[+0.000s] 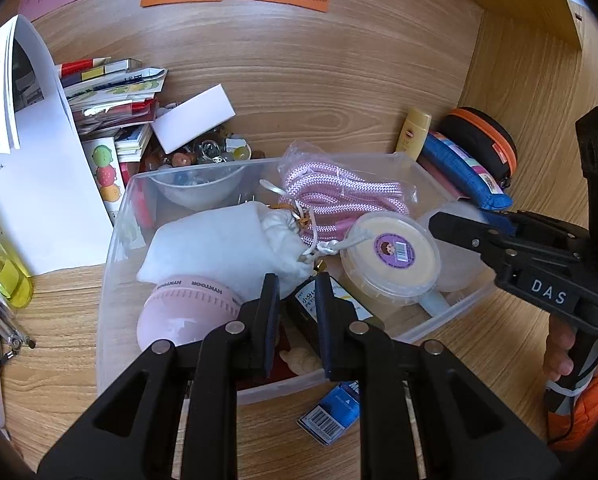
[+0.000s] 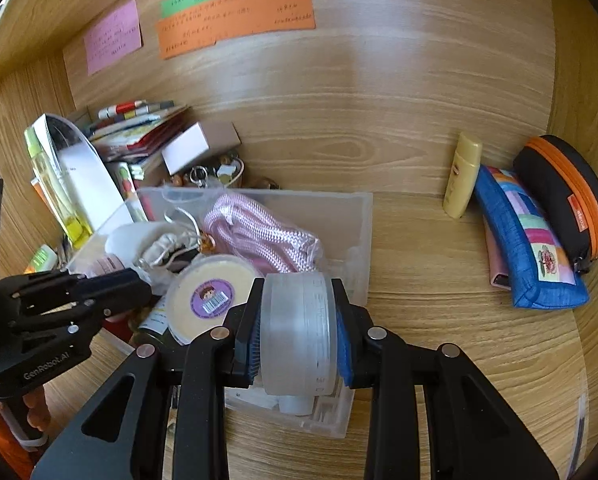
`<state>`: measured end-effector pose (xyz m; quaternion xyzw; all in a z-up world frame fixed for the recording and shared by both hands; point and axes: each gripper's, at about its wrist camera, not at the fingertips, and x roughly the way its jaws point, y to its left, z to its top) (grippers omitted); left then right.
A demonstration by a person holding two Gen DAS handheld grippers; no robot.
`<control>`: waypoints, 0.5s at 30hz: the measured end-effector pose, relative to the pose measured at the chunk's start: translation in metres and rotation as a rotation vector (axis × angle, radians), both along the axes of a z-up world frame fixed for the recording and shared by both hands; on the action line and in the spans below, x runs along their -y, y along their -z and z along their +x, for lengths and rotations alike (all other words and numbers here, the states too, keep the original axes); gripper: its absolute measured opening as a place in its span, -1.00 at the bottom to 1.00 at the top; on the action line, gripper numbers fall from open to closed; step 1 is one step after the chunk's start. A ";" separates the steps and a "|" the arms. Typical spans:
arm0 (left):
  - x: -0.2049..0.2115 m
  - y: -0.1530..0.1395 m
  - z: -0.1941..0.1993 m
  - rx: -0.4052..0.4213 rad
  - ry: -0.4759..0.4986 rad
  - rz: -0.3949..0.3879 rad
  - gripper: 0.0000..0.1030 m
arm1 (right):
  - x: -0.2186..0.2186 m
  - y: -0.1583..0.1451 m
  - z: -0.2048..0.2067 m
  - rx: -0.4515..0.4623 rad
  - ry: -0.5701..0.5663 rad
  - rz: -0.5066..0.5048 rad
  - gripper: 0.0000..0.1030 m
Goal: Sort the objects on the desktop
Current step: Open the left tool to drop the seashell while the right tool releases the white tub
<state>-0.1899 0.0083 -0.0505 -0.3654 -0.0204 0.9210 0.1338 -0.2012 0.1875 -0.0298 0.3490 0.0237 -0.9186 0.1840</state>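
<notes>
Frosted tape roll (image 2: pixel 299 332) clamped, right gripper (image 2: pixel 299 334), above bin's right rim (image 2: pixel 369 240).

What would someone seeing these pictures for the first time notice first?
Probably the clear plastic bin at the middle of the wooden desk, crammed with a pink rope bundle, a white drawstring pouch and a round yellow tub. Next, the right tongs clamped on a frosted round container over the bin's near right corner. Against the back right wall lean a blue patchwork pouch and a black case with orange trim.
</notes>
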 end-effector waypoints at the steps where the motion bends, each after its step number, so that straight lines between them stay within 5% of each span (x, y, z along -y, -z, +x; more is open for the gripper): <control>1: 0.000 0.000 0.000 0.001 -0.001 -0.001 -0.64 | 0.000 -0.001 0.001 -0.004 -0.006 -0.003 -0.43; 7: -0.001 -0.002 0.005 -0.003 -0.012 -0.027 -0.35 | 0.006 -0.005 0.007 -0.040 -0.011 0.029 -0.41; 15: 0.002 -0.020 0.028 -0.078 -0.067 -0.060 0.33 | 0.010 -0.014 0.021 -0.067 -0.024 0.033 -0.20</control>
